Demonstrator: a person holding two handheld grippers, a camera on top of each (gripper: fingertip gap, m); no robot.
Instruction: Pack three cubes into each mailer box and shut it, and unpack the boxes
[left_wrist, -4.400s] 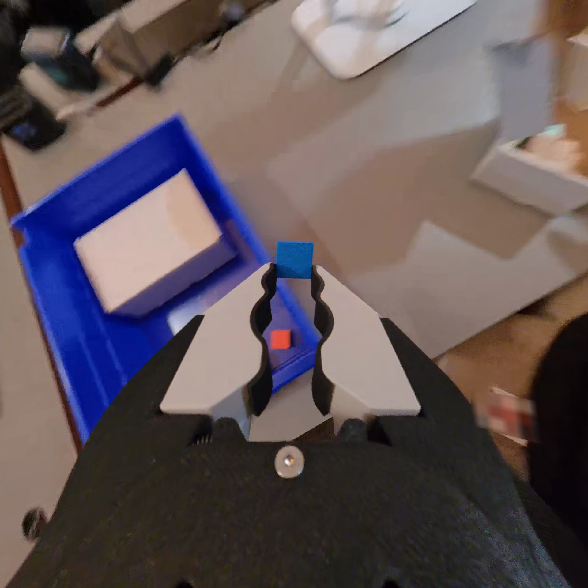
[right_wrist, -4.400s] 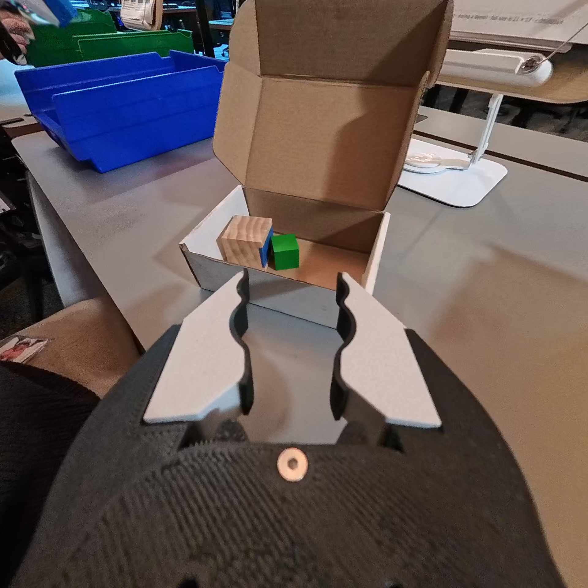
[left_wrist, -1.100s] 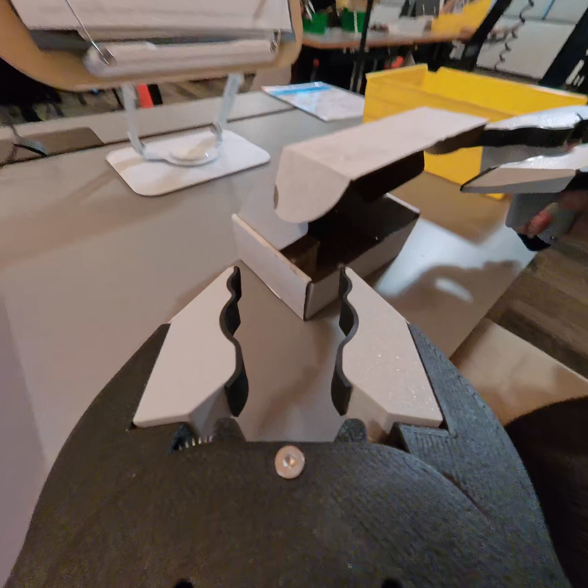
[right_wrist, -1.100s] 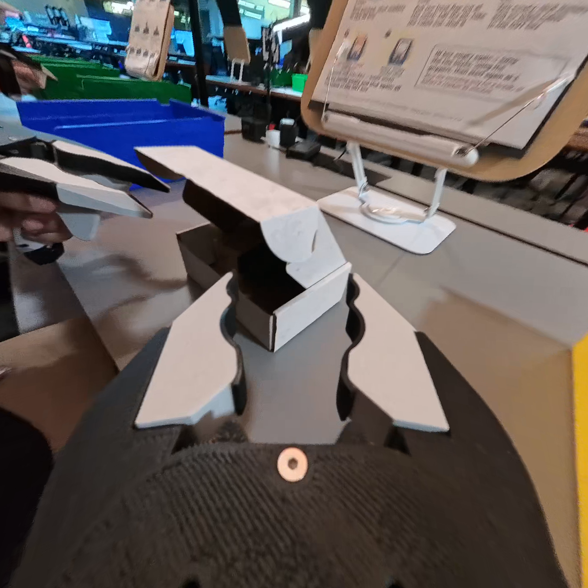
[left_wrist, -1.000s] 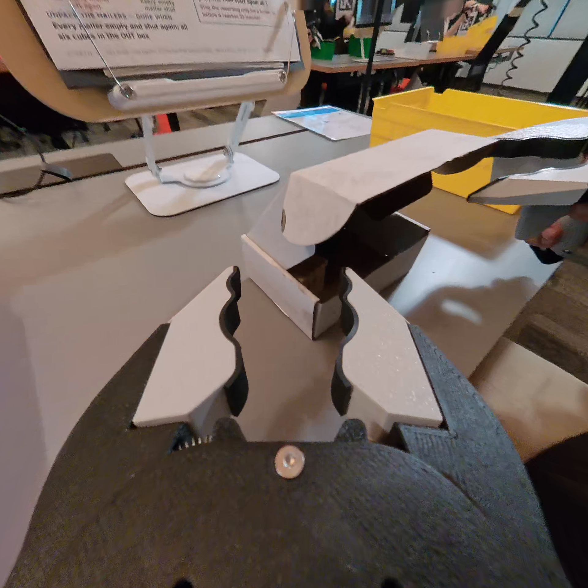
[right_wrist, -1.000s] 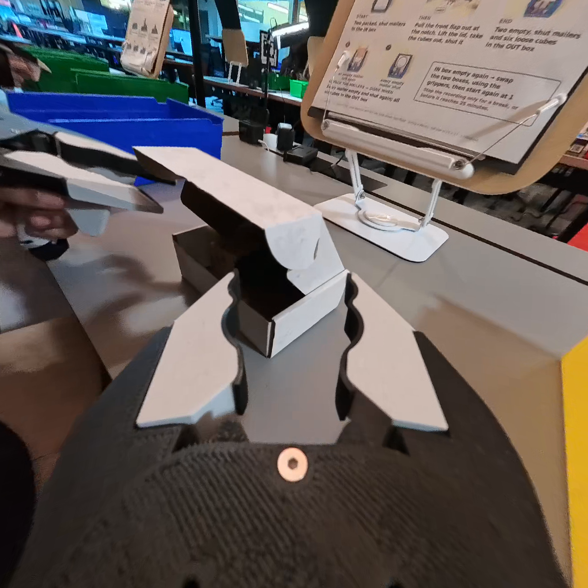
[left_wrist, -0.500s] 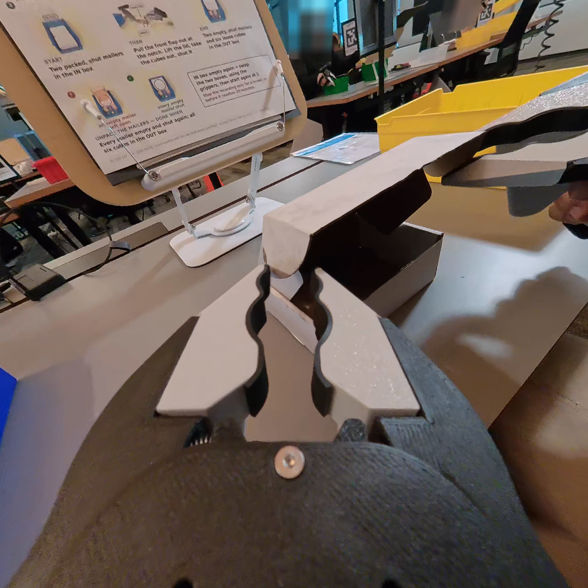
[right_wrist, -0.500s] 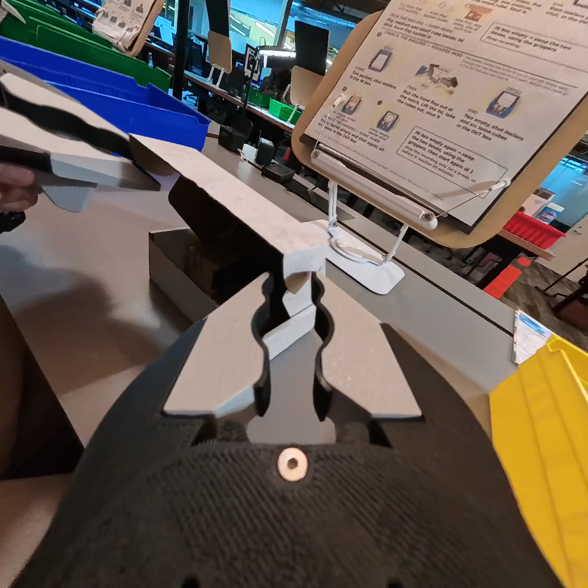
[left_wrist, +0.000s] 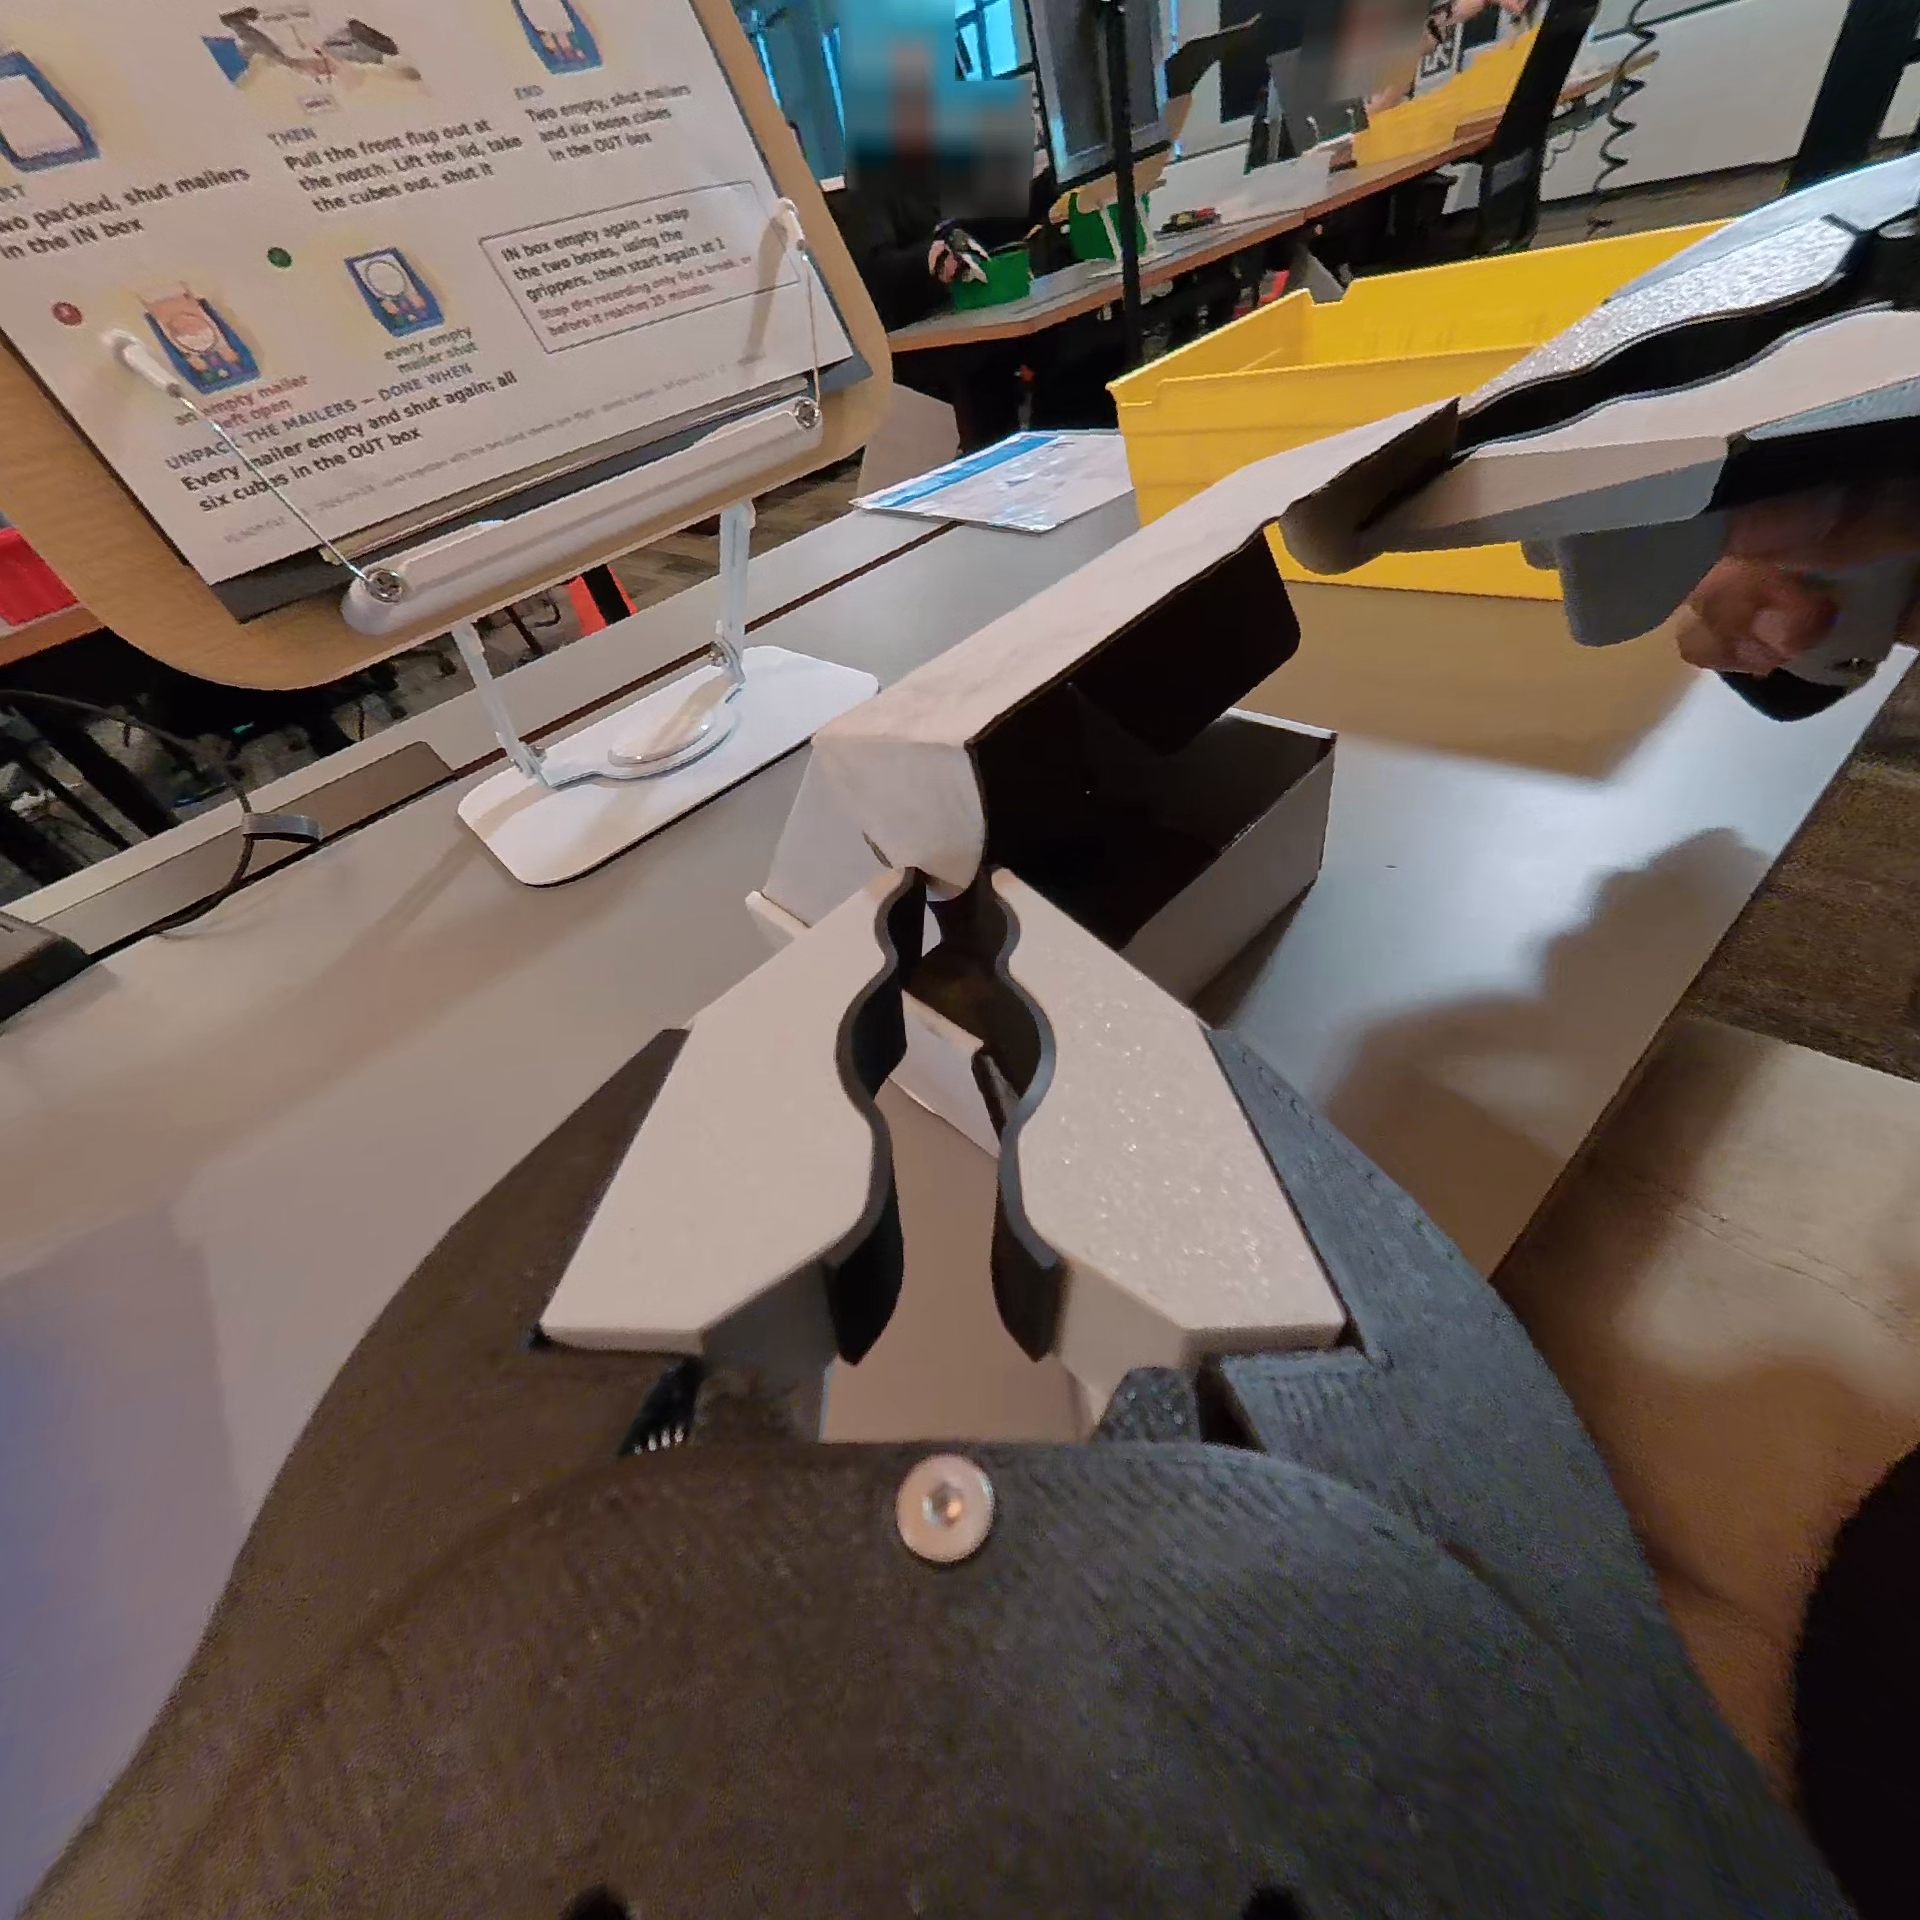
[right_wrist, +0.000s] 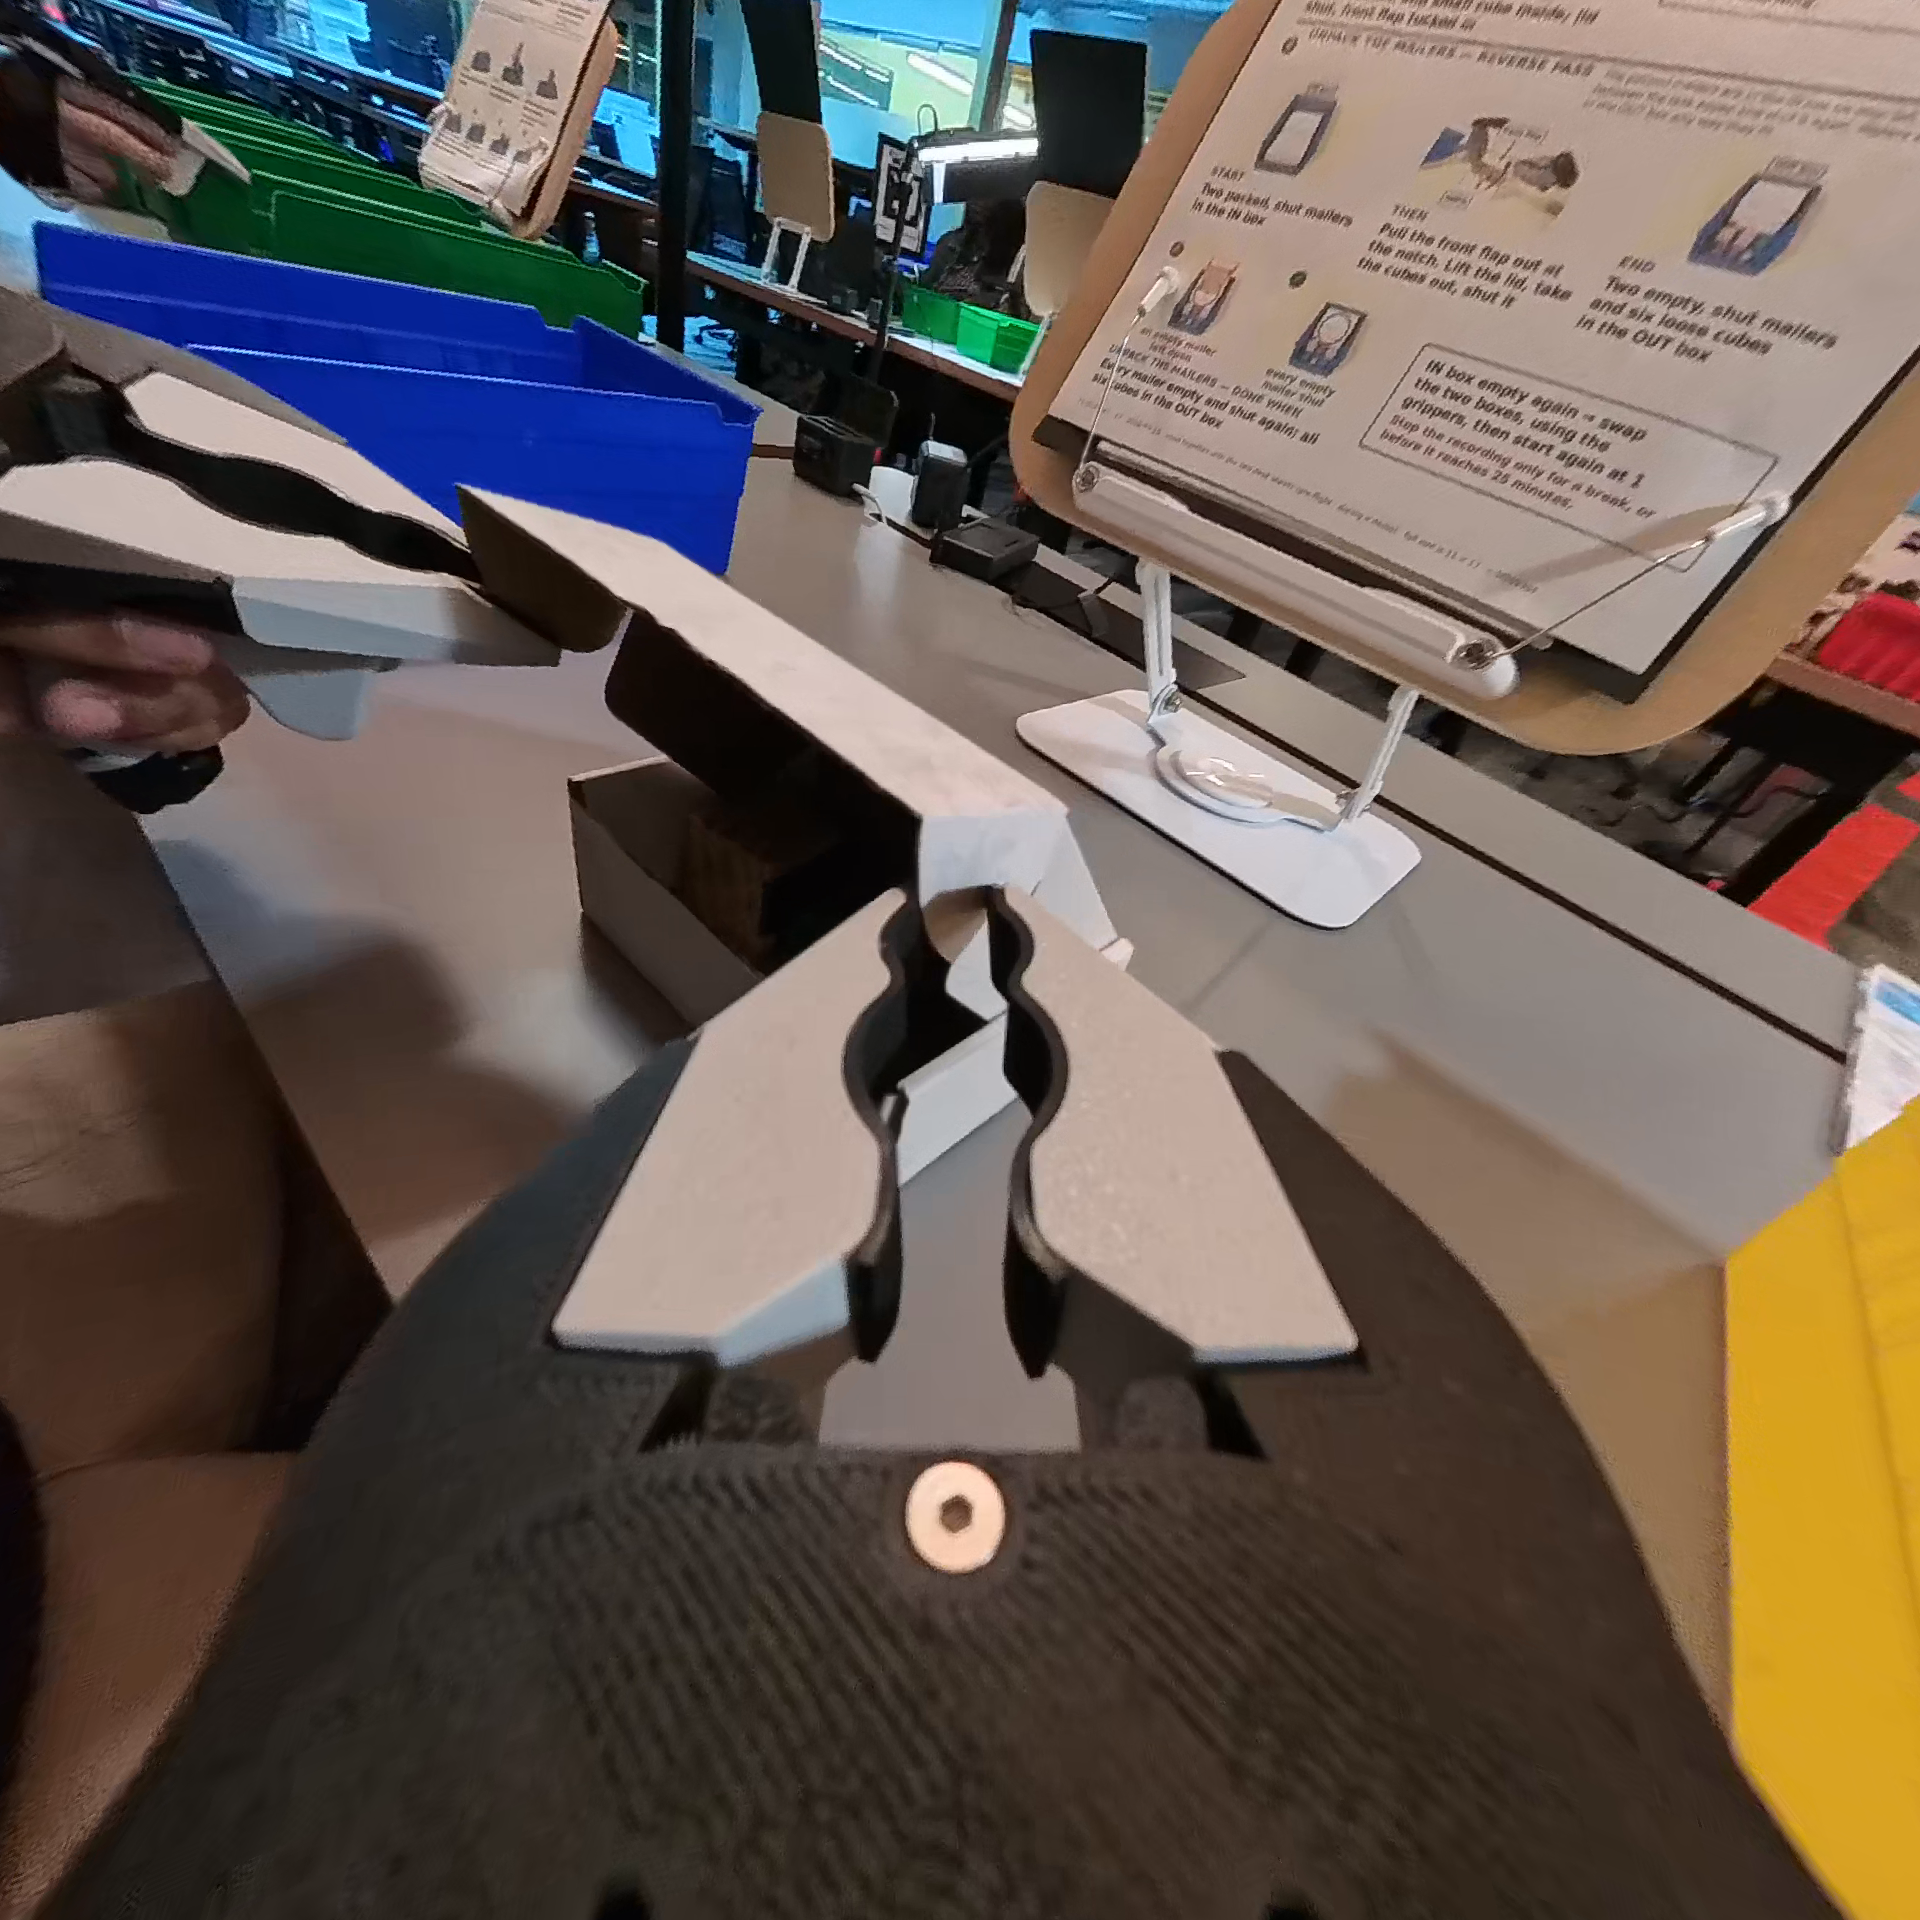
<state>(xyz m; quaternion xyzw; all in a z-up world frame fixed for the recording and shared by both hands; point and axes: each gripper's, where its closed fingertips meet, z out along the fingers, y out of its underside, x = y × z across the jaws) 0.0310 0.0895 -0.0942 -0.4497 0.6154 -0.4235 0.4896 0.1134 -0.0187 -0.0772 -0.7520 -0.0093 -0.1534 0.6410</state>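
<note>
Left wrist view shows our left gripper (left_wrist: 948, 883) and right gripper (right_wrist: 951, 899) each pinching a side flap of the light, bendable mailer box (left_wrist: 1226, 831) on the table (left_wrist: 312, 1039), so we grip gently.

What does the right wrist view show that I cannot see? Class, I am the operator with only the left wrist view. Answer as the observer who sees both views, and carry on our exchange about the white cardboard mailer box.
Observer: Behind the left gripper stands a blue plastic bin, outside your frame.
Operator: Is anything inside the white cardboard mailer box?
Observer: What looks like a wood-grained cube sits inside, dim under the partly raised lid.
Operator: Where exactly does the right gripper hold?
Observer: Its tips pinch the rounded end flap at the lid's corner.
</note>
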